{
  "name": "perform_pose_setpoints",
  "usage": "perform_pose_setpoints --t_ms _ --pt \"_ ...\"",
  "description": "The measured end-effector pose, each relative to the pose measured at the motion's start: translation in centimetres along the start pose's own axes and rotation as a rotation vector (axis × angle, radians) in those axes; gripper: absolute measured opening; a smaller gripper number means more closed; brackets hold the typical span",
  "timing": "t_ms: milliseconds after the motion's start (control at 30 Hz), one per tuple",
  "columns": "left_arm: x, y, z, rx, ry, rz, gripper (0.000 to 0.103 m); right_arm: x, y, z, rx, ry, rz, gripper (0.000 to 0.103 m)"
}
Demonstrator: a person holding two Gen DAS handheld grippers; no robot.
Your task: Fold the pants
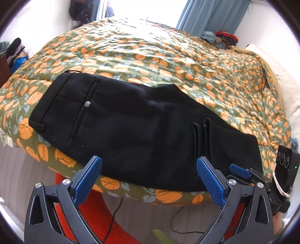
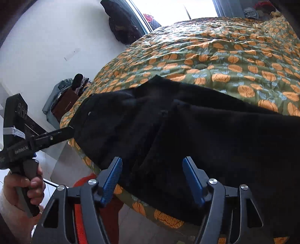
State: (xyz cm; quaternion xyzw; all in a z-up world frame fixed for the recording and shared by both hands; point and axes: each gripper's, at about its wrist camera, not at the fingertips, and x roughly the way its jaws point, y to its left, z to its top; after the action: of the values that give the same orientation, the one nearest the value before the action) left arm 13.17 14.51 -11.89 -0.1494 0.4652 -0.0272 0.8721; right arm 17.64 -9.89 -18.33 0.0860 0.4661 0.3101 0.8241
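The left tool (image 1: 149,169) is sitting at the bottom centre of the left wrist view with its jaws standing wide apart and nothing between them. Its blue pads (image 1: 88,180) are hovering just off the near edge of the pants (image 1: 131,131), not touching the cloth.

The right tool (image 2: 151,169) is occupying the bottom centre of the right wrist view. Its jaws are also standing apart, and no cloth is being pinched between its pads (image 2: 110,182). In the left wrist view this same tool is showing at the lower right edge, beside the pants' right end.

The pants are lying folded on the bed (image 1: 150,56), along its near edge, filling the middle of the left wrist view. The waistband end is lying toward the left of the frame, with a back pocket and its button (image 1: 87,103) facing up. The leg hems (image 1: 200,135) are lying doubled back on top of the cloth, right of centre.

In the right wrist view, a hand (image 2: 24,189) is gripping the left tool's handle at the lower left of the frame.

The bed is wearing a green cover with an orange print. A blue curtain (image 1: 211,16) is hanging at the upper right of the left wrist view. A red item (image 1: 90,212) is lying on the floor below the bed edge.
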Motion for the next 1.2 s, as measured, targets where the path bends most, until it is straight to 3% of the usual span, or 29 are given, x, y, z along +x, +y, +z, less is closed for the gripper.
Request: perform_pose_setpoints --t_ms 100,167,233,300,333,400,600,700,800,1000,1100,1133,1200 --pt "0.0 -2.0 -0.9 0.022 0.001 -0.180 0.100 -4.4 -0.6 -2.5 -0.090 -0.033 -0.029 0.075" --pt "1.1 -4.5 -0.7 0.052 0.027 -0.287 0.093 -7.7 -1.3 -4.1 -0.119 -0.057 -0.089 0.080" --pt "2.6 -7.1 -0.4 0.104 0.053 -0.327 0.067 -10.3 -2.1 -5.9 -0.086 -0.060 -0.142 0.080" --pt "4.5 -9.3 -0.3 0.168 0.081 -0.289 0.057 -12.5 -3.7 -7.7 -0.015 -0.069 -0.173 0.080" --pt "5.4 -10.0 -0.3 0.186 0.101 -0.262 0.047 -13.3 -4.4 -8.5 0.022 -0.080 -0.184 0.080" --pt "6.8 -10.9 -0.5 0.206 0.143 -0.245 0.039 -14.5 -5.3 -9.6 0.075 -0.102 -0.194 0.080" --pt "8.9 -11.6 -1.7 0.252 0.198 -0.143 0.039 -15.8 -5.9 -9.8 0.072 -0.147 -0.205 0.080" --pt "9.5 -11.9 -1.9 0.256 0.202 -0.146 0.039 -15.3 -5.6 -9.2 0.048 -0.154 -0.193 0.080" --pt "9.6 -11.8 -1.8 0.237 0.191 -0.128 0.012 -15.0 -5.5 -8.3 0.013 -0.160 -0.196 0.080" --pt "8.0 -10.2 -1.9 0.228 0.165 -0.128 0.010 -16.0 -7.7 -3.3 -0.052 -0.209 -0.272 0.080" --pt "8.7 -9.7 -2.2 0.211 0.181 -0.125 0.010 -13.7 -9.6 -1.7 -0.032 -0.147 -0.211 0.080" --pt "8.9 -9.8 -2.3 0.207 0.180 -0.120 0.011 -12.1 -10.5 -1.8 -0.011 -0.094 -0.184 0.080" --pt "9.0 -10.1 -2.3 0.207 0.183 -0.113 0.014 -8.0 -12.3 -2.5 0.018 0.091 -0.176 0.077"
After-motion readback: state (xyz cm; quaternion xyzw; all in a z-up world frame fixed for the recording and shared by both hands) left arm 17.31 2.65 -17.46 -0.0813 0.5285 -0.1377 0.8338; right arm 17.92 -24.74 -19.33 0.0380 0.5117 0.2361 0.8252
